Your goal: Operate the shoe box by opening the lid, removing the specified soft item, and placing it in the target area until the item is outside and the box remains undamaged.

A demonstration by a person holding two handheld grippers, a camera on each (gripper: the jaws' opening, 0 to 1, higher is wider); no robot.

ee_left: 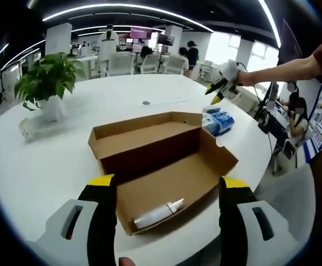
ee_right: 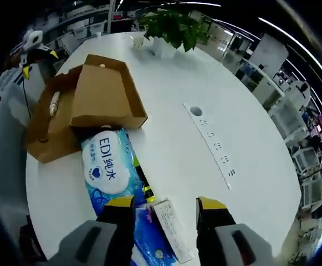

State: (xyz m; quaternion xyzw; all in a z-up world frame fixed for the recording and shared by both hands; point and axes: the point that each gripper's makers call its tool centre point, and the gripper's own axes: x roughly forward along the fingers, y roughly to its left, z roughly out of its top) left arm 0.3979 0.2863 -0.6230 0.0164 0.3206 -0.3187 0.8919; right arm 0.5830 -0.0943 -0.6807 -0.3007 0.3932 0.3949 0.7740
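Note:
An open cardboard shoe box (ee_left: 161, 160) lies on the white table, its lid folded back on the far side. A white tube-like item (ee_left: 158, 213) rests in its near corner. My left gripper (ee_left: 168, 185) stands open just in front of the box, its yellow-tipped jaws spread wide. Blue soft wipes packs (ee_left: 217, 122) lie to the right of the box. My right gripper (ee_left: 221, 88) hangs high above them in a person's hand. In the right gripper view that gripper (ee_right: 165, 204) is open over the wipes packs (ee_right: 108, 163), beside the box (ee_right: 83, 105).
A potted green plant (ee_left: 47, 80) stands at the table's far left, also seen as the plant (ee_right: 172, 27). A grey socket strip (ee_right: 213, 141) is set in the table top. Chairs, desks and people fill the office behind. The table edge (ee_right: 33, 183) runs close to the box.

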